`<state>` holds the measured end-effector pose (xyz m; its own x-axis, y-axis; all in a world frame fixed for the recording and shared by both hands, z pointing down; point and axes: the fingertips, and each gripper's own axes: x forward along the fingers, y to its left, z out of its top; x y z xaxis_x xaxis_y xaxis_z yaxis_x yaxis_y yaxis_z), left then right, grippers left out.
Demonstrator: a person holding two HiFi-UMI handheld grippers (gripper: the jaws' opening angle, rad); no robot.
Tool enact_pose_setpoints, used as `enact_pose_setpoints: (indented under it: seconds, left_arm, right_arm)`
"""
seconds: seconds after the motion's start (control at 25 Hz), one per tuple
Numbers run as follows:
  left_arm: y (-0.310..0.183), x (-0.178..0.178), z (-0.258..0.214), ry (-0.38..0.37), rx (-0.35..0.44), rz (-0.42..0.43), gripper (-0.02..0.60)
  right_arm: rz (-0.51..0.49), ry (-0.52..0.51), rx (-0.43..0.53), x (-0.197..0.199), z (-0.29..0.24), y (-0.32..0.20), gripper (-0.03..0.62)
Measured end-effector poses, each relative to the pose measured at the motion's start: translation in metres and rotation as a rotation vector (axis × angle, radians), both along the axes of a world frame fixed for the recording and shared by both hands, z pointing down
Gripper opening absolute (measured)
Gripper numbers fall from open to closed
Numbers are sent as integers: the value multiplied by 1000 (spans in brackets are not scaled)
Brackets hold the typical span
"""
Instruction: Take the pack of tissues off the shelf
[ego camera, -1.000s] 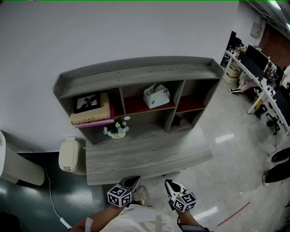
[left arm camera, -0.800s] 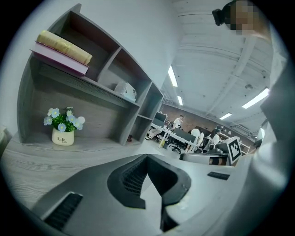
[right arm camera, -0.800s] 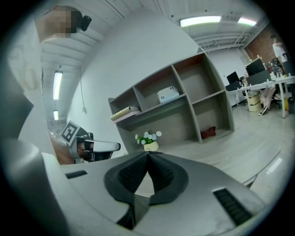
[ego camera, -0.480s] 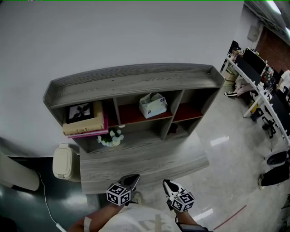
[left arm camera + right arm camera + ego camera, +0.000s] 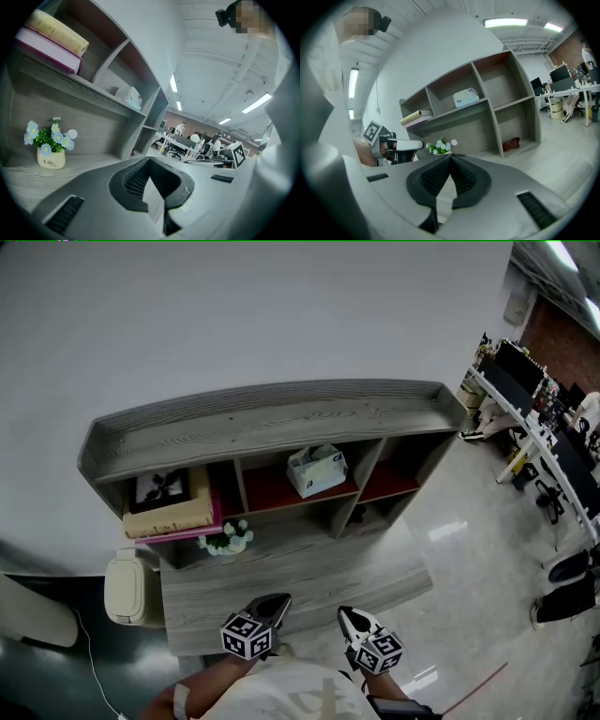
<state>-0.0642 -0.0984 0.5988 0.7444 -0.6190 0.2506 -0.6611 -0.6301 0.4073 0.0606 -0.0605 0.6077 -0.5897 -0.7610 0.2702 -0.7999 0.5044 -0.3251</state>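
Your left gripper (image 5: 278, 600) and right gripper (image 5: 346, 615) — jaws together, empty — face the shelf (image 5: 272, 413); pack of tissues (image 5: 317, 470) print unreadable.

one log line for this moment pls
stage: pre-grasp | left gripper: shut, empty | right gripper: shut, empty | white tissue pack: middle upper compartment of grey wooden shelf unit, untouched

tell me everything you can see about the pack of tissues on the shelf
The pack of tissues is a soft whitish packet with pale blue-green print, its top rumpled. It sits alone, slightly askew, in the upper middle compartment of the grey wood-look shelf, resting on a dark red board. Nothing else touches it.
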Motion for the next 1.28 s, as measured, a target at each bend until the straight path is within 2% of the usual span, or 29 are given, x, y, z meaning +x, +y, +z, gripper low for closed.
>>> enact_pose_setpoints:
  seconds: [0.6,1.04,1.28]
  left_arm:
    - [-24,-15,-11,18,35,14,12]
    - [-39,-15,-17,22,46,-14,12]
    - [-54,-17,-29,0,84,-49,12]
  right_arm:
    - [18,9,1,-14,-1,-23,5]
    - [3,-2,15,-11,-2,-42,5]
    - [-13,-1,16,-10,0,-51,5]
